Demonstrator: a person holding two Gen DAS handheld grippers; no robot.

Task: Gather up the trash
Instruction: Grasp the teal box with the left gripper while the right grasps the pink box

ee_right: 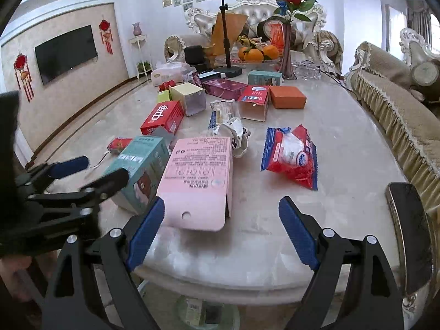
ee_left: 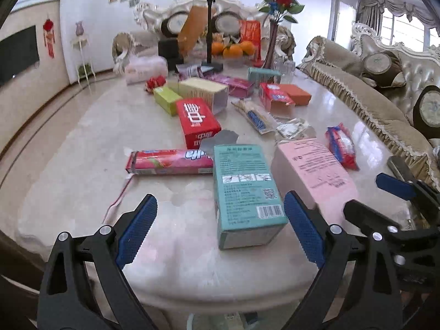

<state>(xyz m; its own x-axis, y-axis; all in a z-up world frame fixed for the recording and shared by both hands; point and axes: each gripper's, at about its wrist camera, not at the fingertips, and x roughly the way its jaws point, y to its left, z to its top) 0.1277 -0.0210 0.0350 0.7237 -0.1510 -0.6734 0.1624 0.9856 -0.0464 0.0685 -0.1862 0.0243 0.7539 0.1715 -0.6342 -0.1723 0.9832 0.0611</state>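
Two tools show, both with their blue-padded fingers spread apart and holding nothing. The left tool (ee_left: 220, 231) sits at the bottom of its view, its fingers straddling the near end of one teal cardboard box (ee_left: 246, 192) lying flat on the pale marble bench (ee_left: 82, 143). The right tool (ee_right: 220, 231) sits at the bottom of its view, the open flap of one pink cardboard box (ee_right: 199, 176) reaching down between its fingers.

The trash is scattered over the middle of the bench. Counted in the left view: one long pink-red tube carton (ee_left: 170, 162) at centre left, one red carton with white characters (ee_left: 196, 121) above it, one green carton (ee_left: 166, 100) and one cream open-ended carton (ee_left: 205, 92) further up, one magenta carton (ee_left: 233, 84), one red-and-blue open carton (ee_left: 275, 99), and one orange box (ee_left: 298, 93) at upper right. One red-and-blue plastic wrapper (ee_right: 291, 154) lies right of centre in the right view, with one crumpled white wrapper (ee_right: 233, 134) just above the pink box. At top centre stand three oranges (ee_left: 233, 48) and one vase of red roses (ee_left: 277, 13).
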